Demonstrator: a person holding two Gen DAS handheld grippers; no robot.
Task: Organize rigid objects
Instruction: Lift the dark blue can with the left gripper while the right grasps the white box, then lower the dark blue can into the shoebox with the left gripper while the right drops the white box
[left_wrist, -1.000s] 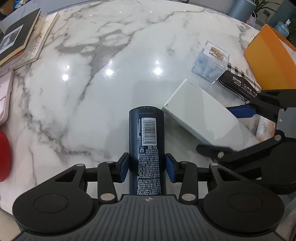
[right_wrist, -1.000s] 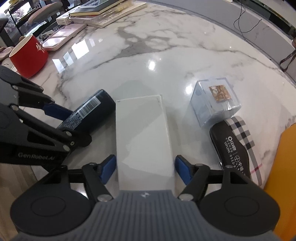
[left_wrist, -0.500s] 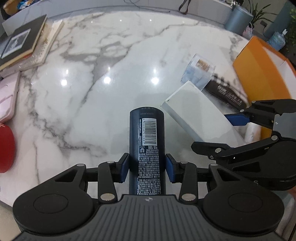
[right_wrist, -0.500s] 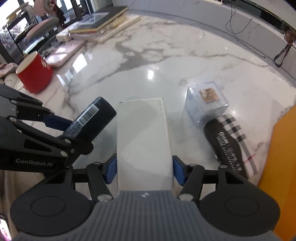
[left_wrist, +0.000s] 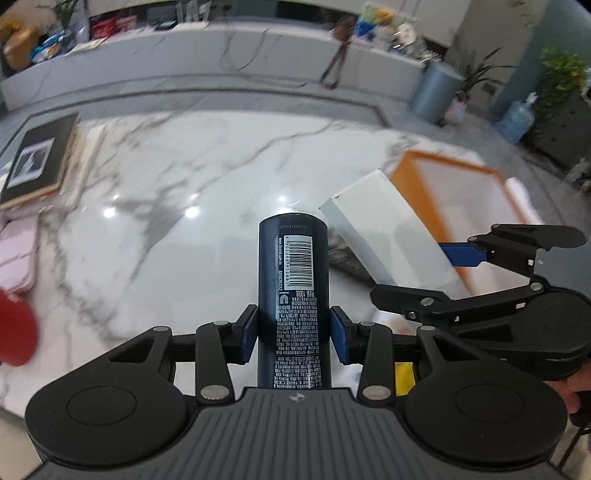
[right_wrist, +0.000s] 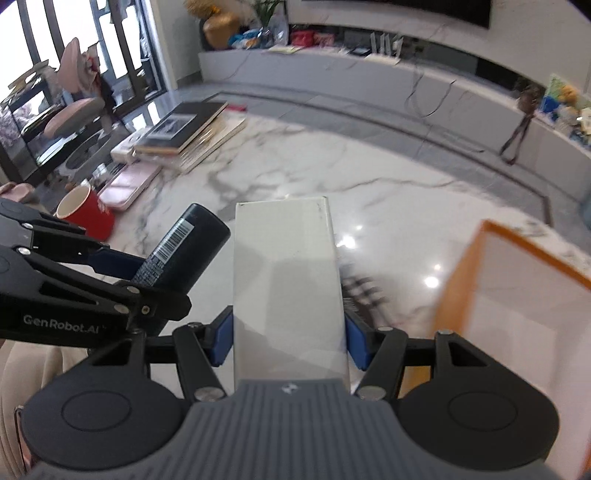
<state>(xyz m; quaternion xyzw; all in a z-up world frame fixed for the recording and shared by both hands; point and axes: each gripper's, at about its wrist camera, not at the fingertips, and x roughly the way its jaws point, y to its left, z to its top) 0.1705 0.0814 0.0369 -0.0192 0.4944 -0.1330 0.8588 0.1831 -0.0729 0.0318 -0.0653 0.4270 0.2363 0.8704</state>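
My left gripper (left_wrist: 293, 334) is shut on a dark blue can (left_wrist: 293, 266) with a barcode label, held lifted above the marble table (left_wrist: 147, 221). In the right wrist view the same can (right_wrist: 184, 251) shows at the left, clamped in the left gripper (right_wrist: 122, 266). My right gripper (right_wrist: 288, 339) is shut on a long white box (right_wrist: 286, 266), raised off the table; that box (left_wrist: 388, 229) also appears in the left wrist view beside the right gripper (left_wrist: 436, 273). An orange-rimmed bin (right_wrist: 517, 295) stands to the right of both, also visible as an orange frame (left_wrist: 450, 184).
A red mug (right_wrist: 86, 212), a pink case (right_wrist: 127, 184) and a stack of books (right_wrist: 184, 129) sit at the table's left. A plaid-patterned case (right_wrist: 360, 291) lies blurred under the white box. A grey low bench runs behind the table.
Both grippers rose from the table with their loads and tilted upward, so the room beyond comes into view. The clear cube has dropped out of sight; the orange bin shows more fully.
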